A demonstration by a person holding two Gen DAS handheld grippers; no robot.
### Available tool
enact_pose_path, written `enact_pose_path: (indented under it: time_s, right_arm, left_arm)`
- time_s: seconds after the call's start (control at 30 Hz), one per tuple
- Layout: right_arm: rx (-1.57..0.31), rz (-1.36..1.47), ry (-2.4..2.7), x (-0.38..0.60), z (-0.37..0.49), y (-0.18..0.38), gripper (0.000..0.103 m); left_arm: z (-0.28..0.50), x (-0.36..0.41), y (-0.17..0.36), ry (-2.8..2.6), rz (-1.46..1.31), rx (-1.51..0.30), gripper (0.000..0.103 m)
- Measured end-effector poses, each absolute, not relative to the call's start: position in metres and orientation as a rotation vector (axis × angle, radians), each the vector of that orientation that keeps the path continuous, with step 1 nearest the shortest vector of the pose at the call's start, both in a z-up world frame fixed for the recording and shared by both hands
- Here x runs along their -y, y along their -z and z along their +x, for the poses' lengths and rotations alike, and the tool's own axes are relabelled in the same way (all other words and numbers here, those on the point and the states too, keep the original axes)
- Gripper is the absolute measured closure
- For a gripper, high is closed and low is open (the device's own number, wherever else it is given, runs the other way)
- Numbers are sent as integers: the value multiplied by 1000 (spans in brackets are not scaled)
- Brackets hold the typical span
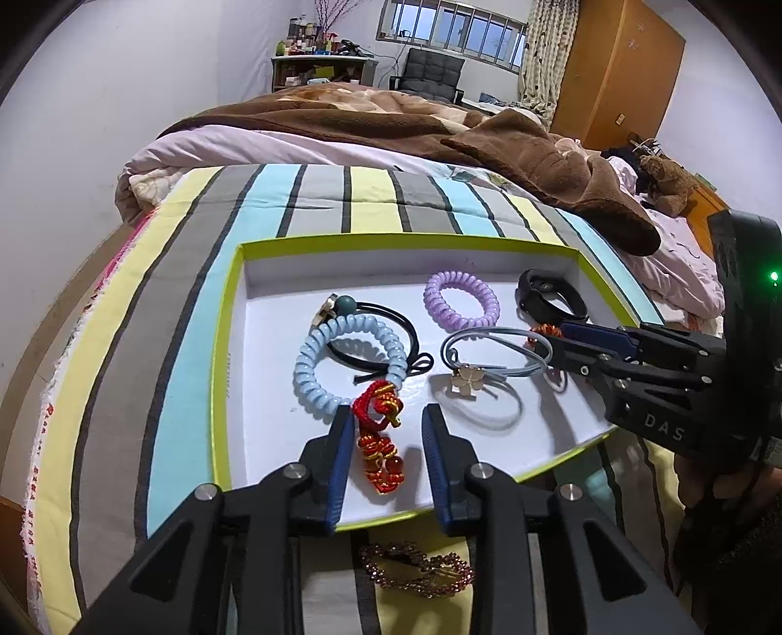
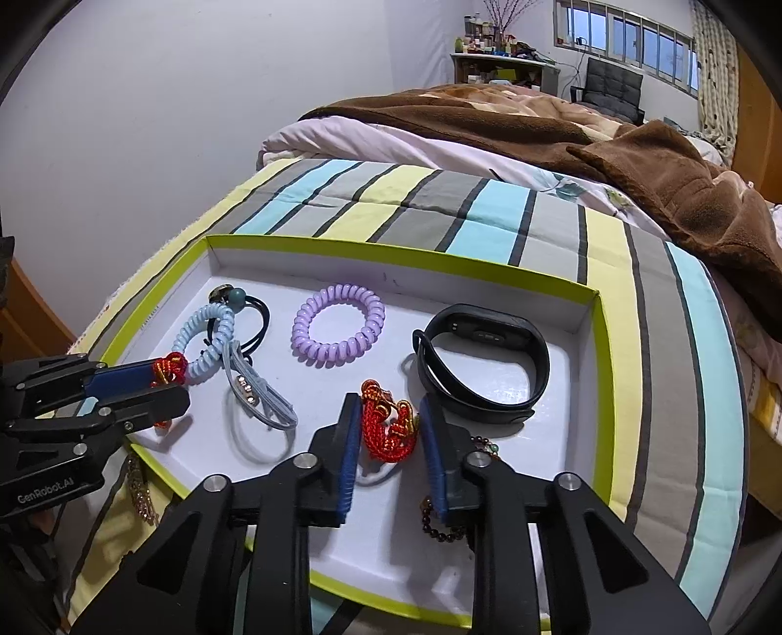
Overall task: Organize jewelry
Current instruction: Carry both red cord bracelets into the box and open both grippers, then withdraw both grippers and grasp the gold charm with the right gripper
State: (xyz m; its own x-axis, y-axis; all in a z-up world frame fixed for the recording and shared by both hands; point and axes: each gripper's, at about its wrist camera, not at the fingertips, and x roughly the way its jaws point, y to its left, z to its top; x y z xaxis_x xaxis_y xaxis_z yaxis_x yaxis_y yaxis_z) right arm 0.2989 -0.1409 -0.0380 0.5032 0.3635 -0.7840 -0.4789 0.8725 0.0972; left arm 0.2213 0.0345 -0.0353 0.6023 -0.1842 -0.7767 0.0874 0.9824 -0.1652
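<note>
lying in the white tray (image 1: 273, 439); knotted red cord charm (image 1: 379, 439); coiled lilac band (image 2: 338, 329)

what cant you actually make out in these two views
- Beaded bracelet, right wrist view: the right tongs cover most of it.
- Rhinestone hair clip, left wrist view: the left tongs cross over its ends.
- Second red knotted charm, left wrist view: mostly hidden behind the right tongs' fingers.
- Items on the far shelf: too small to identify.
- Tray's near edge, right wrist view: blocked by the tongs' body.
</note>
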Motion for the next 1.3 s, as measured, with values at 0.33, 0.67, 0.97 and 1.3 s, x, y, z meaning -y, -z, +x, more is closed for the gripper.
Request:
enact_pose_path:
  time_s: [0.33, 0.67, 0.97, 1.3]
  right_arm:
    - [-862, -91, -499, 149, 284, 24, 70]
    - [-785, -46, -521, 157, 235, -1, 70]
    - [-808, -3, -634, 135, 176, 10, 70]
    - [-864, -45, -656, 90, 145, 36, 70]
  left_arm:
    - [210, -38, 25, 162, -145, -887, 61]
    - [170, -54, -5, 132, -173, -791, 55]
    - [133, -68, -5, 107, -190, -770, 55]
    - [104, -87, 3, 85, -224, -771, 55]
